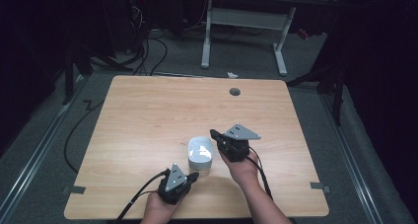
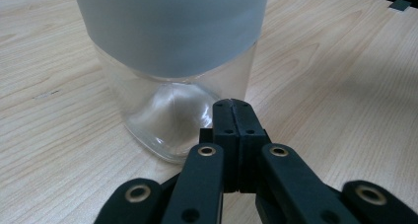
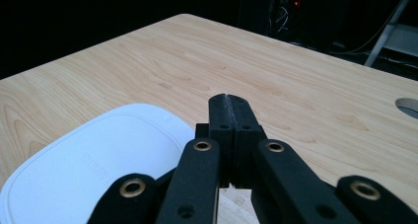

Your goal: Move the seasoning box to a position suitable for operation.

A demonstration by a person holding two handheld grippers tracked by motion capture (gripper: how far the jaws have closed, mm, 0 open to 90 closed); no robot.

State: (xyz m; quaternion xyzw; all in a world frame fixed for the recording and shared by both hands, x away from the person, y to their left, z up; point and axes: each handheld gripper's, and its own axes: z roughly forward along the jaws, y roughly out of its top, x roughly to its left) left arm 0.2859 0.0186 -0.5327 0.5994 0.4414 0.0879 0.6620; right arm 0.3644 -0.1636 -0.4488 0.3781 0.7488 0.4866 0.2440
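Holding two hand-held grippers, you flank one clear glass container (image 1: 200, 156) with one white lid (image 3: 88, 172), standing near the front middle of the wooden counter (image 1: 148, 120). Your left hand-held gripper (image 2: 235, 105) sits low beside its base, jaws pressed together. Your right hand-held gripper (image 3: 229, 101) hovers beside the lid, jaws likewise together.

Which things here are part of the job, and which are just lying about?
In play: clear glass jar with a white lid; left gripper shut, near its base; right gripper shut, beside its lid.

Lying about: tape strips on the wooden table; white desk frame.
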